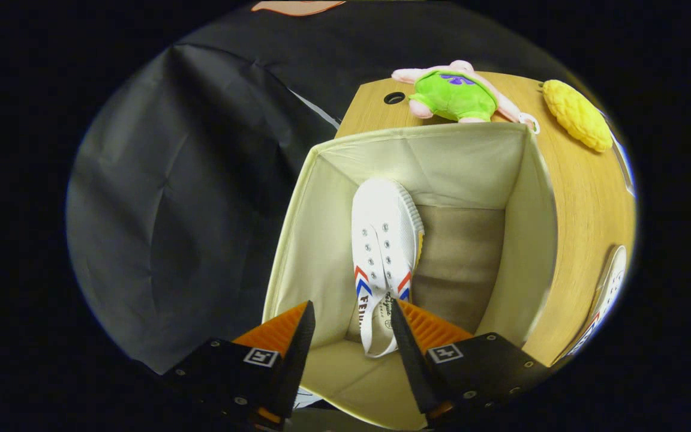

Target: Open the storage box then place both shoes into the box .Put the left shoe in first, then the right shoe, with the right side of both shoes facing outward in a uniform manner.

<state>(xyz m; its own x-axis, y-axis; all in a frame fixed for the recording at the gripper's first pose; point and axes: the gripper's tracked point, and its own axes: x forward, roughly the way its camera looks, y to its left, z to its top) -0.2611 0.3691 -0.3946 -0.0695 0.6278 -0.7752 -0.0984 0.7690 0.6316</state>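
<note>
The gripper (pixel 351 333) hangs over the near rim of the open storage box (pixel 315 240), looking down into it. Its two fingers are spread apart, and the heel end of a white shoe (pixel 384 234) shows in the gap between them; I cannot tell for sure whether either finger touches it, but they do not press it from both sides.

The shoe lies inside the box against the left wall, toe pointing toward the far wall, tongue and eyelets up, with red and blue stripes near the heel. The rest of the box floor, to the right of the shoe, is bare cloth.

The box stands on a wooden table (pixel 585 204). Beyond the box's far wall a plush toy (pixel 453 93) in a green top lies on the table, and near it, to the right, a yellow bumpy thing (pixel 576 114). A second white shoe (pixel 606 294) rests on the table outside the box's right wall, well apart from the fingers.
</note>
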